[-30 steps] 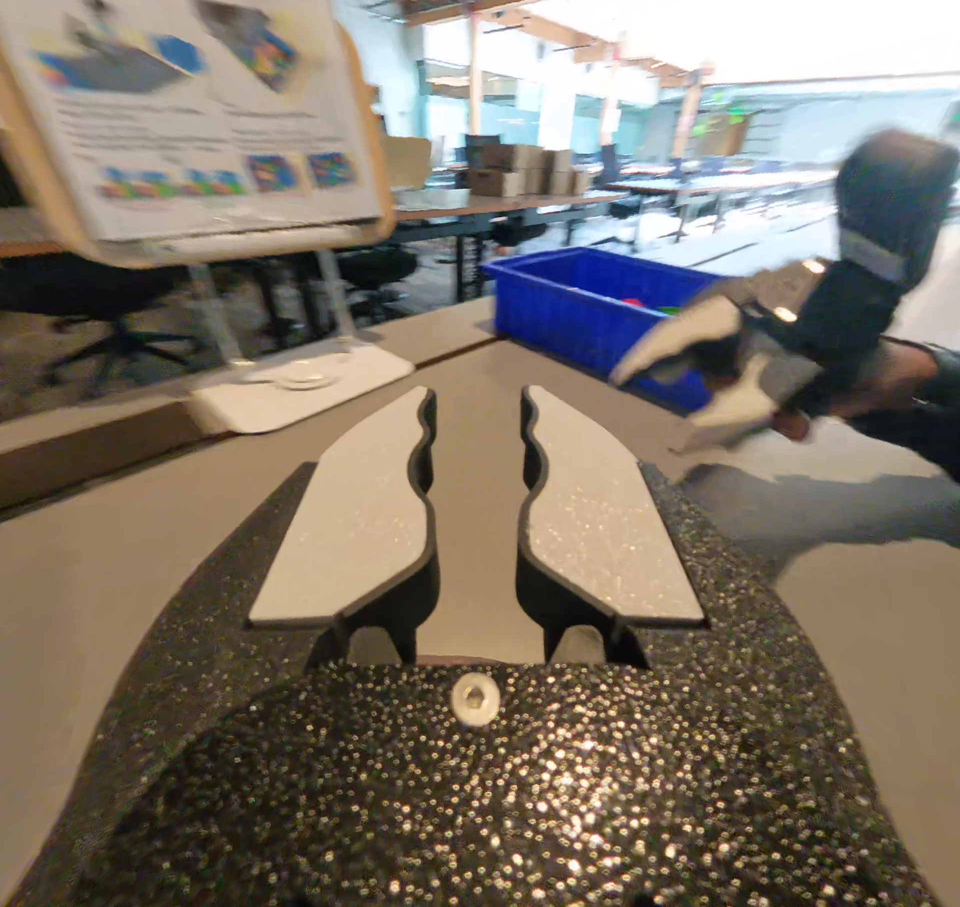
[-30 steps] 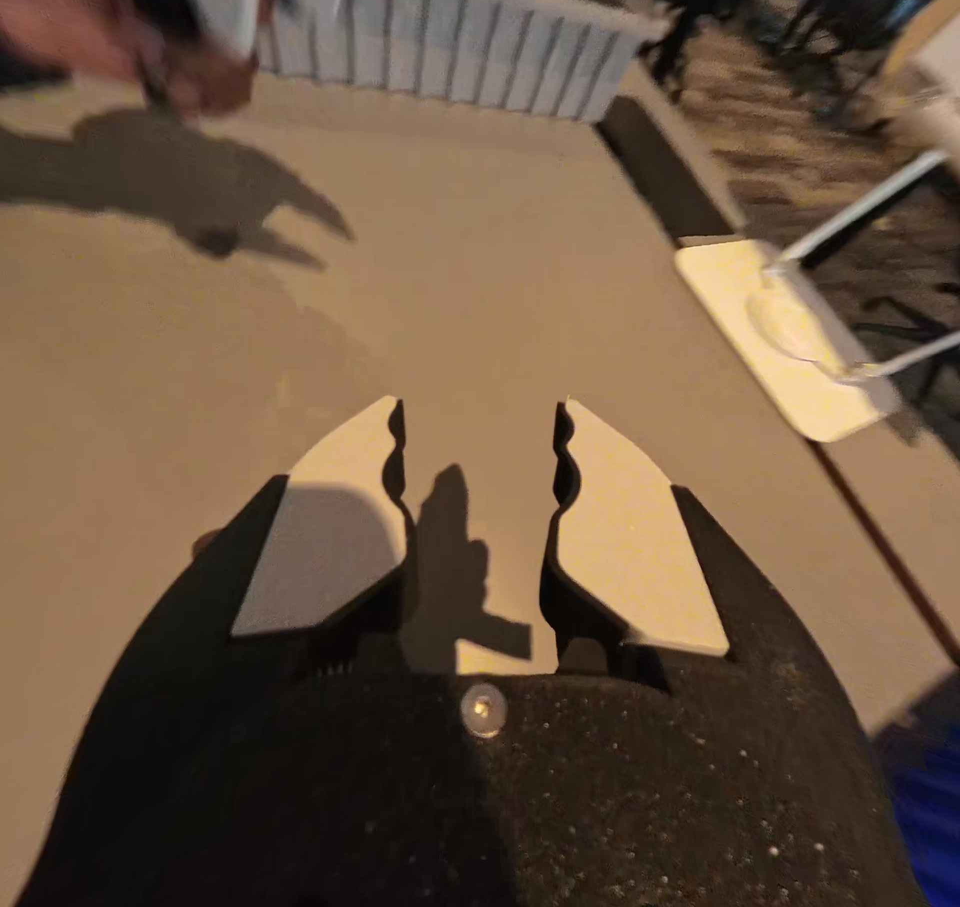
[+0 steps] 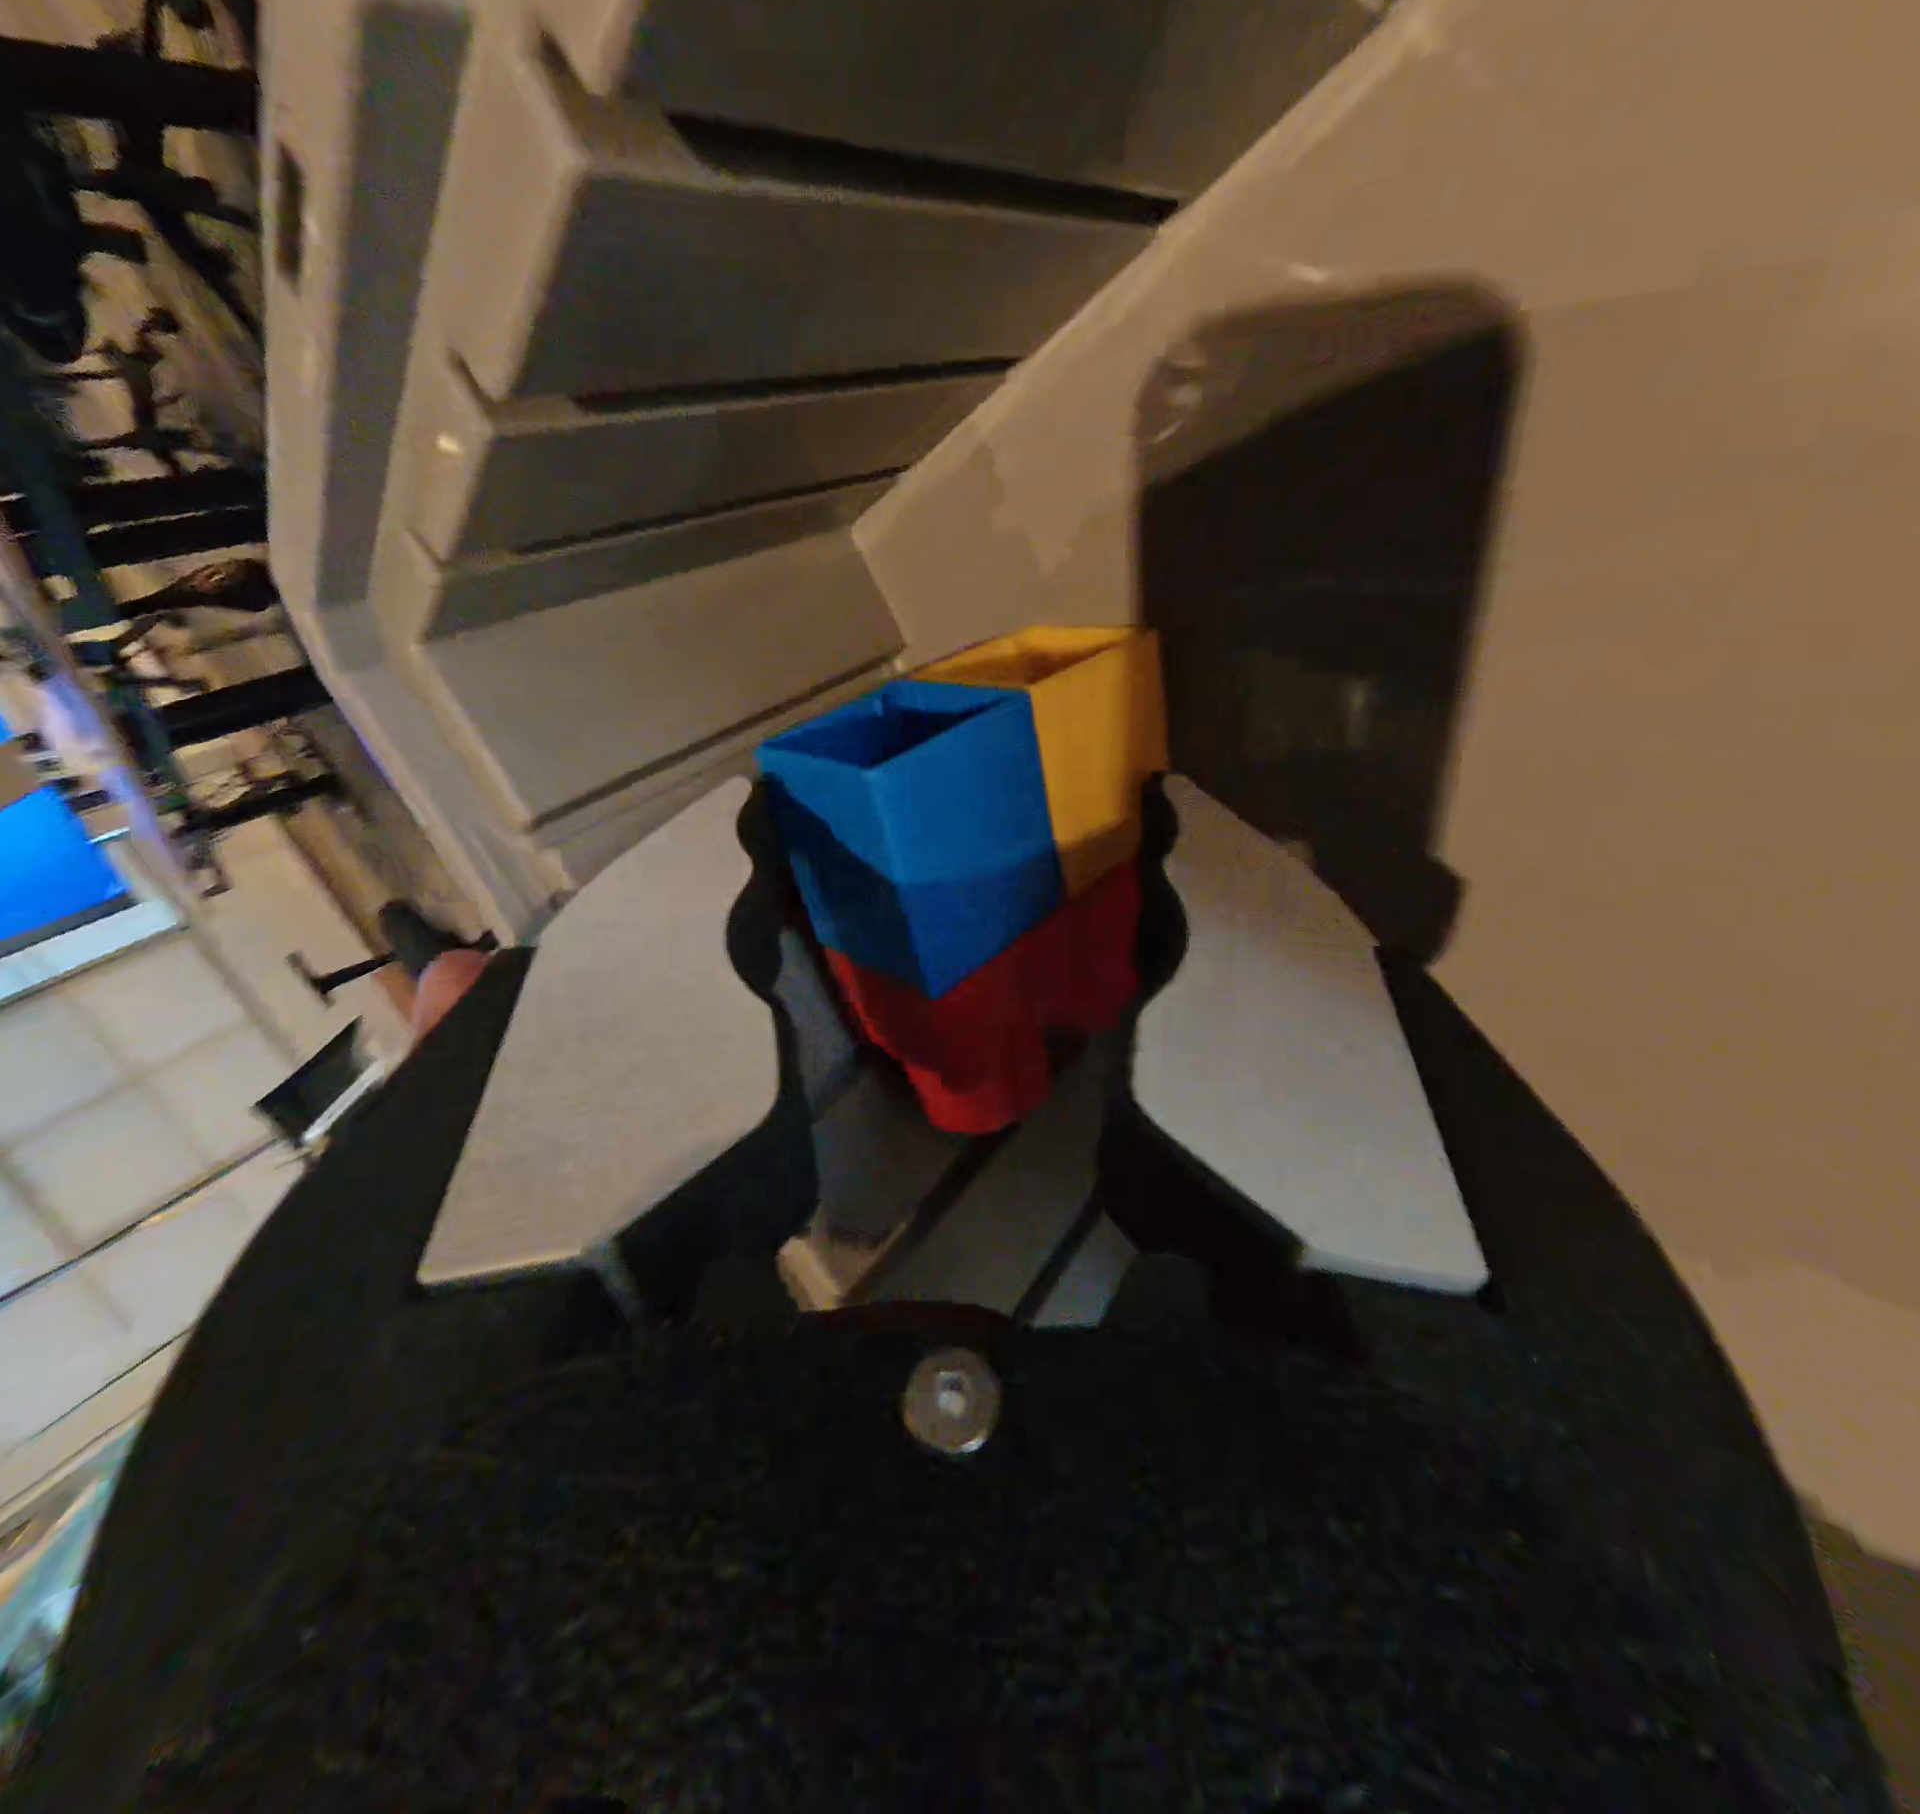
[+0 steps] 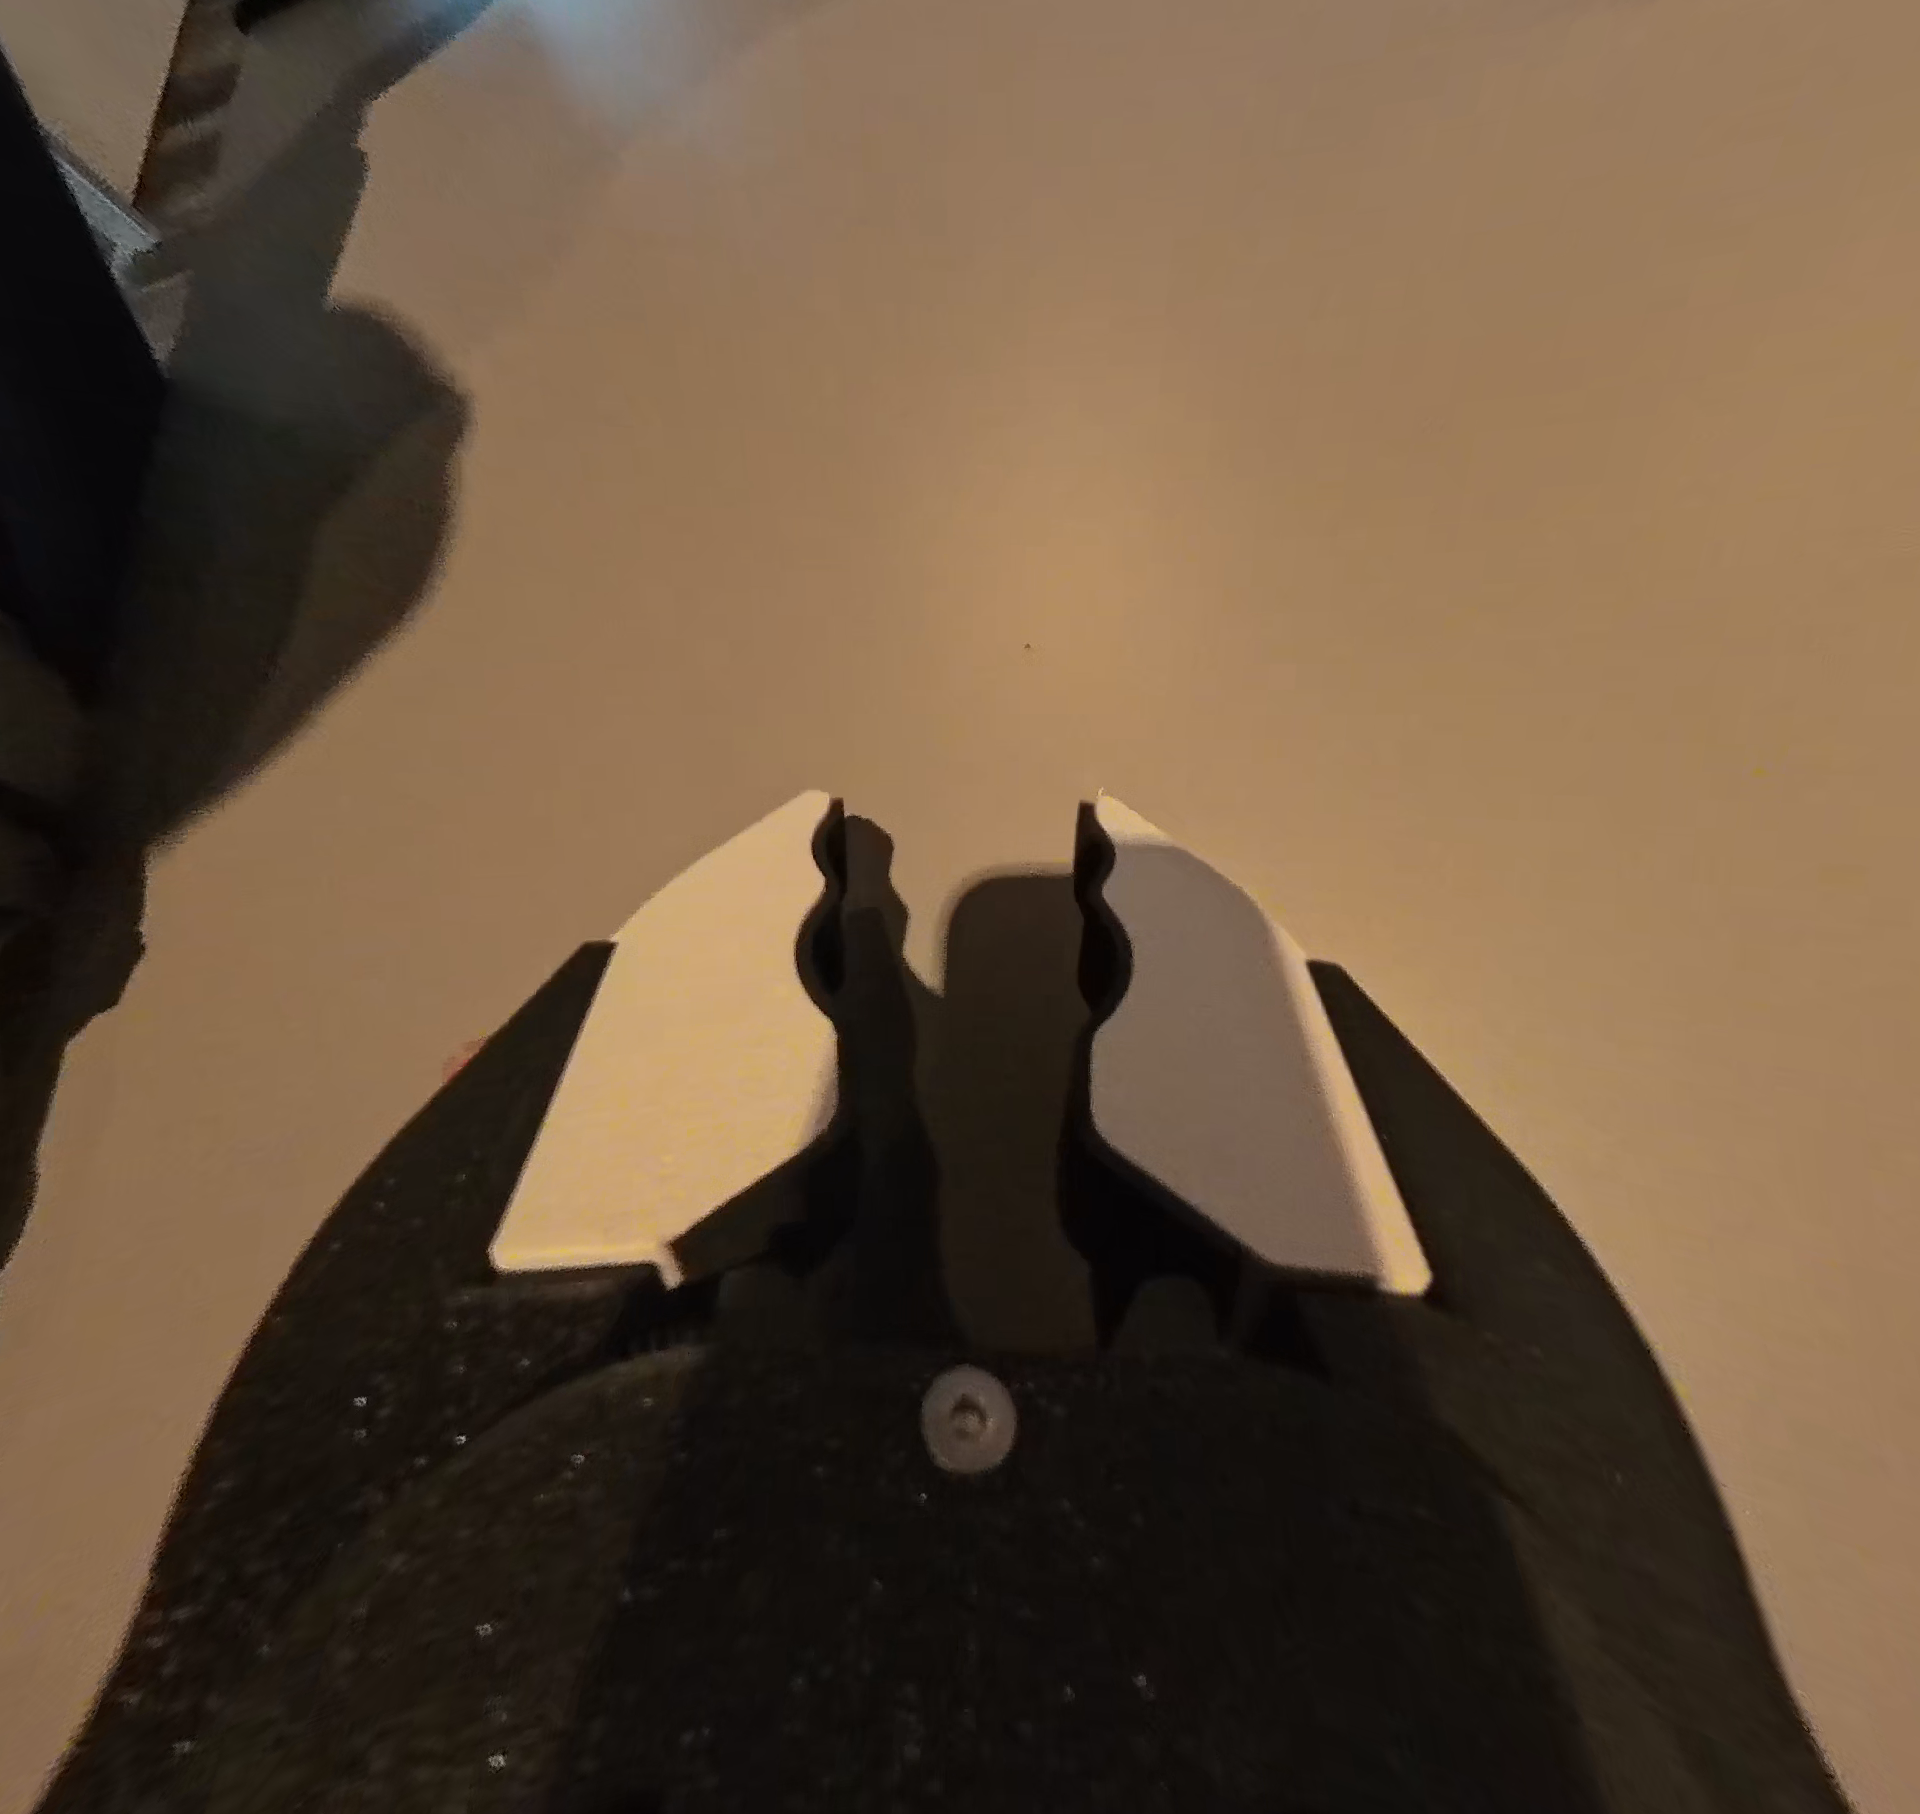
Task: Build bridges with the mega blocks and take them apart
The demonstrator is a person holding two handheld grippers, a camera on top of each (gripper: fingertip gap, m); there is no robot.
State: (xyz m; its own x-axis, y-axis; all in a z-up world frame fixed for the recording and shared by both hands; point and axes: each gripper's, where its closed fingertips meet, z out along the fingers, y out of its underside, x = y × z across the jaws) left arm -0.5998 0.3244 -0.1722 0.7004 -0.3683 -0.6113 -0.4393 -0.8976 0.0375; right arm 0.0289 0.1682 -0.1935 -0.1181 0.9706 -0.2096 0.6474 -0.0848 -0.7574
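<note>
Lighting: warm and dim. Table [image 4: 1247, 362] tan-lit, brightest at centre; a soft dark shadow lay at far left, another between the right gripper [image 4: 961, 808] fingers. Left wrist view: heavy motion blur, bowed wide-angle edges, blocks [image 3: 956, 871] soft but vividly coloured.

Left wrist view: red block [image 3: 987, 1026] half hidden behind blue block [image 3: 914, 829] and the fingers [image 3: 1288, 1037]; yellow block [image 3: 1101, 736] partly covered by blue. Grey-white slatted structure [image 3: 727, 330] behind is blurred and cut off at top, can't identify. Right wrist view: dark shape [image 4: 62, 476] at left edge cut off, blurred, unclear; surface [image 4: 1143, 362] soft.
</note>
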